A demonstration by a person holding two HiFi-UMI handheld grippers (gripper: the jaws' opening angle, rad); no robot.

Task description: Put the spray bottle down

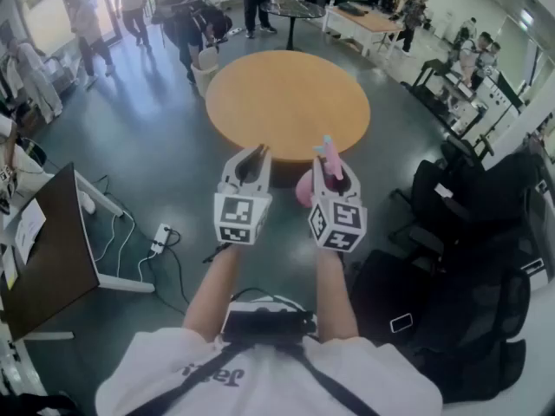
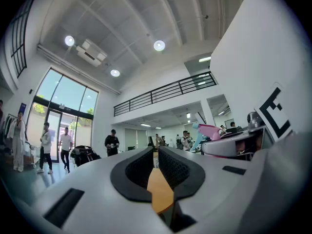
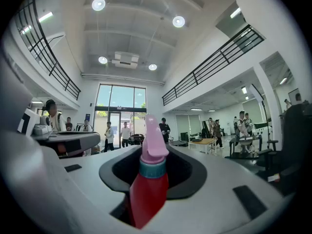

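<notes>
Orange round bench (image 1: pixel 286 94) far ahead, with risk of a fall to the floor (image 1: pixel 165 172) if let go short of its near edge. Left hand-held gripper (image 2: pixel 155 162) pressed together, empty. Right hand-held gripper (image 1: pixel 333 170) clamped on red spray bottle (image 3: pixel 147 194) — aloft, near side of bench, long axis upright, pink head (image 3: pixel 153 138) uppermost.
</notes>
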